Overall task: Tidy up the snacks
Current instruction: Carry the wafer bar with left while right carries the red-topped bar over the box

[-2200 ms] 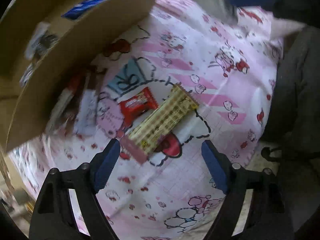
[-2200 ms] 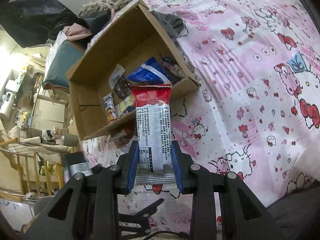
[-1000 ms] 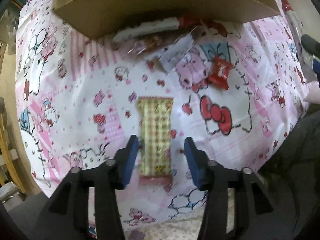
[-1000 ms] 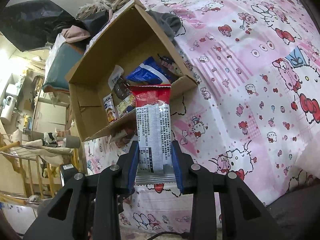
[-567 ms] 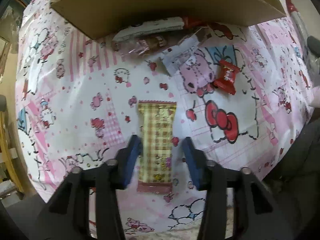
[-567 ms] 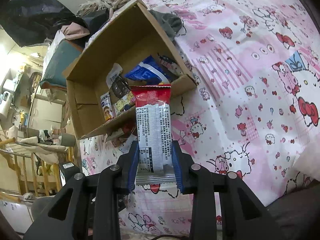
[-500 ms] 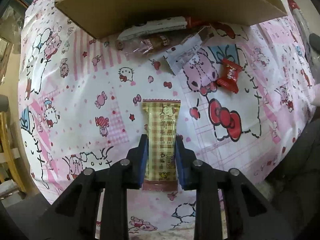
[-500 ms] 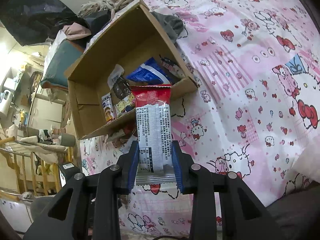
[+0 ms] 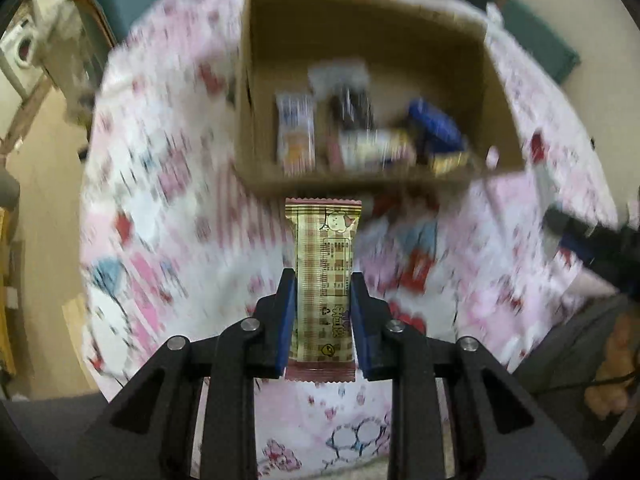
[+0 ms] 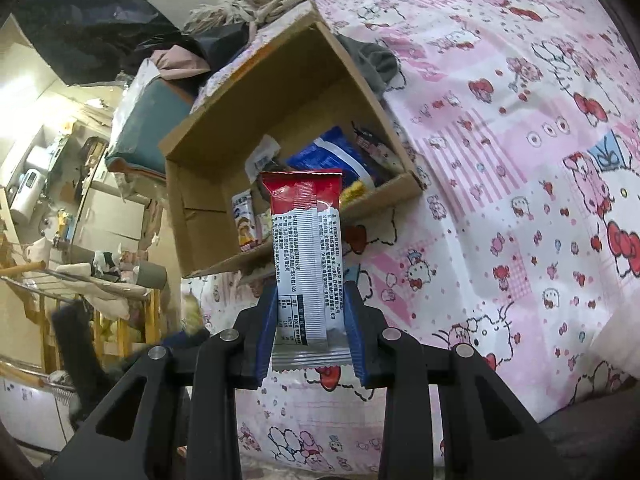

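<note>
My left gripper [image 9: 323,280] is shut on a yellow checked wafer bar [image 9: 323,264], lifted off the pink bedsheet and pointing toward the open cardboard box [image 9: 256,80]. Several snack packs [image 9: 296,132] lie inside the box, blurred by motion. In the right wrist view, my right gripper [image 10: 310,292] is shut on a red and white snack bar [image 10: 305,248], held up in front of the same cardboard box [image 10: 208,184]. A blue pack [image 10: 324,152] and other wrappers show inside it.
A pink cartoon-print bedsheet [image 10: 520,160] covers the bed. A small red candy [image 9: 416,268] and other wrappers lie on the sheet near the box's front wall. Piled clothes [image 10: 240,8] sit behind the box. A drying rack [image 10: 60,280] and clutter stand beyond the bed's edge at left.
My left gripper closed on the wafer bar and lifted it off the sheet toward the box, whose inside now shows. The right gripper has held still with its snack bar.
</note>
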`<state>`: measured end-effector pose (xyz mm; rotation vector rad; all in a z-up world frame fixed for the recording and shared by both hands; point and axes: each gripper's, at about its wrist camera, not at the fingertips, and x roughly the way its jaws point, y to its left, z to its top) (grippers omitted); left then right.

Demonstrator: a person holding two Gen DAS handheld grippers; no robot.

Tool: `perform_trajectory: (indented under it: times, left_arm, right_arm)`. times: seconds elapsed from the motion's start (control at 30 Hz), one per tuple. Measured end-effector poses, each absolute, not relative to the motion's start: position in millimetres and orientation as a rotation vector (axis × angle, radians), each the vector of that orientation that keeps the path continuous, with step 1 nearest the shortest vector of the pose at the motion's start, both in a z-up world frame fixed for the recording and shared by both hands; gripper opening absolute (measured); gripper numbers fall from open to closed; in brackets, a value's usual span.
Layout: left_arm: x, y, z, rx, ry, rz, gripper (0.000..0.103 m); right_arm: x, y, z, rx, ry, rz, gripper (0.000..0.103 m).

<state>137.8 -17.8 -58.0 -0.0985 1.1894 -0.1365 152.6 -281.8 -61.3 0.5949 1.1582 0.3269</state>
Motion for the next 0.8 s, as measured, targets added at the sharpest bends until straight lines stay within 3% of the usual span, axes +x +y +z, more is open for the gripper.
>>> perform_trajectory:
  times: [0.33,0.8]
  left_arm:
    - [184,4,8,-0.088,0.992,-0.099,0.022]
    - [245,-18,-14,-0.149,1.009,-0.144,0.022]
  right_arm:
    - [178,-274,-34,0.578,1.040,0.396,0.034]
    - [233,-250,-38,0.457,1.016,0.412,0.034]
